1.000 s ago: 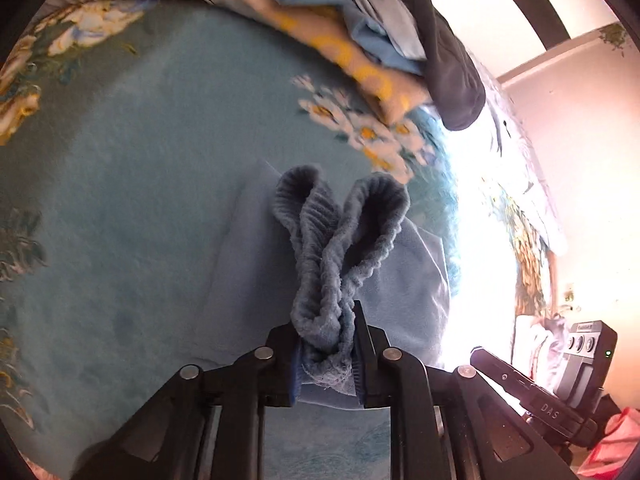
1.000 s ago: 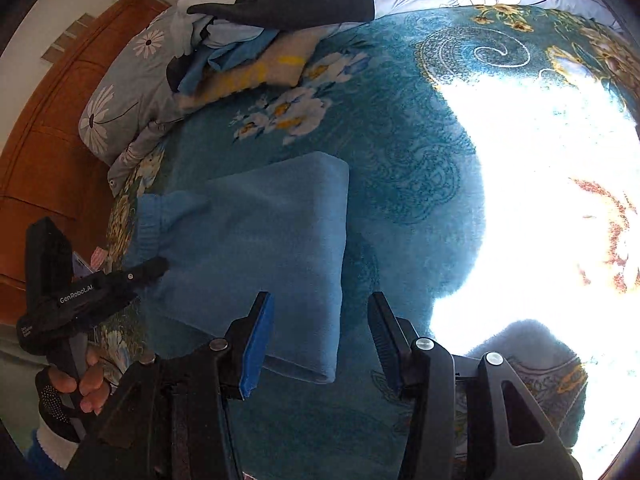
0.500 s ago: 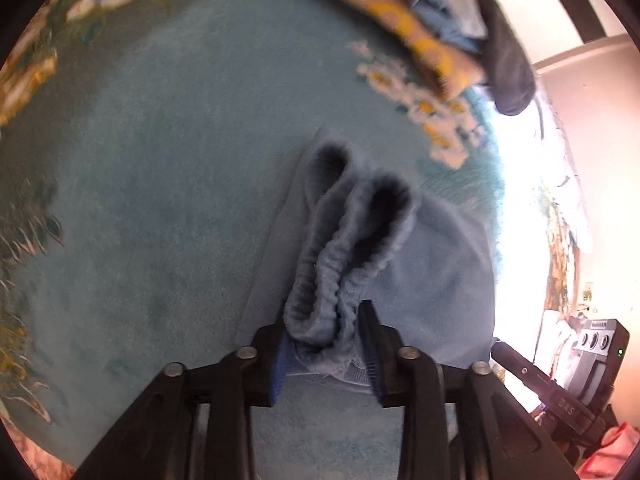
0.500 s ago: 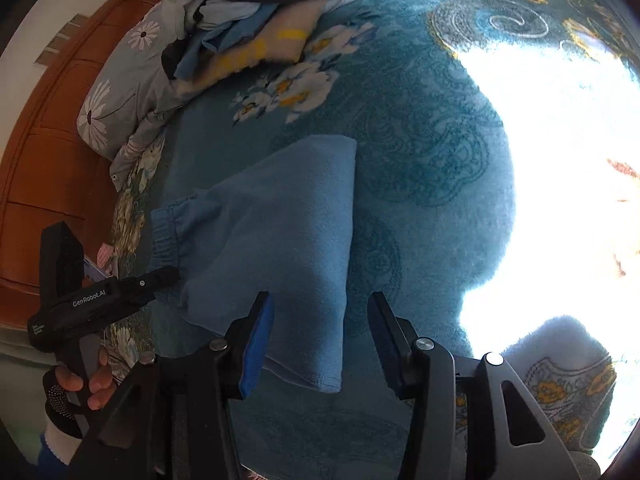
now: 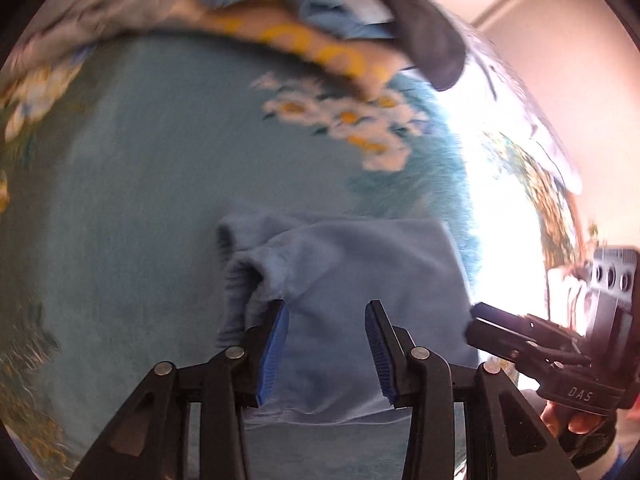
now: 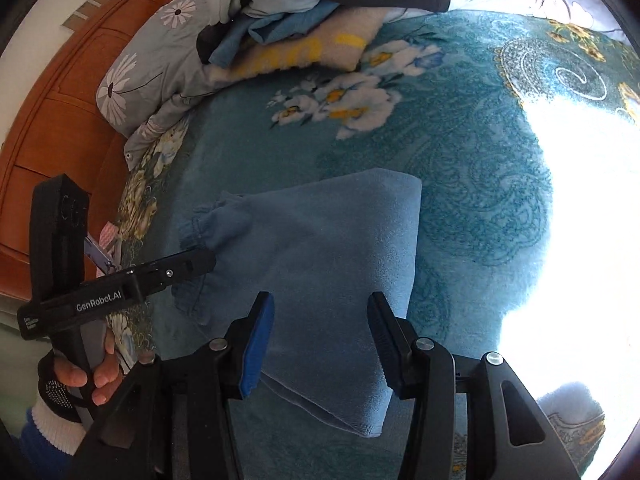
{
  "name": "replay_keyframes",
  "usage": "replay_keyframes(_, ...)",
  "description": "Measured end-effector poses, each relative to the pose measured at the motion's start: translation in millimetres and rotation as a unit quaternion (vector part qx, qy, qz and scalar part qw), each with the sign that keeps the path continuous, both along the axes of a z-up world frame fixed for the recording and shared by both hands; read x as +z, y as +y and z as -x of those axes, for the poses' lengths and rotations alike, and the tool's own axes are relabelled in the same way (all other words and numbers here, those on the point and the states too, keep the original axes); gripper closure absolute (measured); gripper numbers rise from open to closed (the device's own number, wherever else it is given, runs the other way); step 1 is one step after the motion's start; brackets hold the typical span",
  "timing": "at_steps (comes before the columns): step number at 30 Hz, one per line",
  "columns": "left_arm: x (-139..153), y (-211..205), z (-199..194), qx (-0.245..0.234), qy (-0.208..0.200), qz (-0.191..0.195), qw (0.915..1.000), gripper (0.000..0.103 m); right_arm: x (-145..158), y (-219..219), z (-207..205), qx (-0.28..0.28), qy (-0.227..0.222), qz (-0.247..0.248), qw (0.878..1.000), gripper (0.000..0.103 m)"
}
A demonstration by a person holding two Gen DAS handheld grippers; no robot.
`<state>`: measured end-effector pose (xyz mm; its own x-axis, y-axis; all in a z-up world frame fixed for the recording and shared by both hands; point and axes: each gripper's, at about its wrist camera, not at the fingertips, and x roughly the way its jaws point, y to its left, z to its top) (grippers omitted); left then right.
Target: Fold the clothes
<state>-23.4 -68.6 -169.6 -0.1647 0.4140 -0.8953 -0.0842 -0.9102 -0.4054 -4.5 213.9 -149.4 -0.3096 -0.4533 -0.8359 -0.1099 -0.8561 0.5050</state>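
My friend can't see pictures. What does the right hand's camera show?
A folded blue garment lies on a teal flowered blanket, under the open right gripper. The left gripper reaches in beside it; piled clothes sit behind.

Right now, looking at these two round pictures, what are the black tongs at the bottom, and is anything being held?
There is no robot here. A person holds a hand tool with two fingers in each hand, and a wide-angle camera on each tool looks along its fingers. One picture comes from the left gripper, the other from the right gripper; each also catches the other tool. Both stand open and hold nothing. Below them a folded blue garment lies on a teal flowered blanket. Behind it sits a pile of clothes. A gloved hand grips the left tool's handle.
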Motion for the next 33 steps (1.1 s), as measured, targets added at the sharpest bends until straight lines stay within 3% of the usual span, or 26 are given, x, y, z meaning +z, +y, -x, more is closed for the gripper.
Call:
replay_keyframes(10, -29, -12, 4, 0.035, -0.028, -0.058, 0.9973, 0.059, -23, 2, 1, -0.005, -0.018, 0.018, 1.0, 0.053)
replay_keyframes(15, -2, -13, -1, 0.023, -0.005, -0.058, 0.998, 0.057, -12, 11, -8, -0.015, -0.007, 0.02, 1.0, 0.053)
replay_keyframes(18, 10, -23, -4, 0.039, 0.013, -0.004, 0.9992, 0.039, -9, 20, -16, -0.03, -0.003, 0.017, 0.999, 0.053)
replay_keyframes(20, 7, -31, -5, 0.048, 0.013, 0.018, 0.9986, 0.035, -14, 26, -20, -0.041, -0.012, 0.017, 0.999, 0.046)
replay_keyframes(27, -44, -40, 1, 0.04, -0.076, -0.002, 0.9963, 0.033, -48, 37, -23, -0.077, -0.052, 0.105, 0.99, 0.044)
replay_keyframes(33, -55, -44, 8, 0.04, -0.098, -0.05, 0.9931, 0.018, -65, 41, -16, -0.115, -0.05, 0.188, 0.974, 0.04)
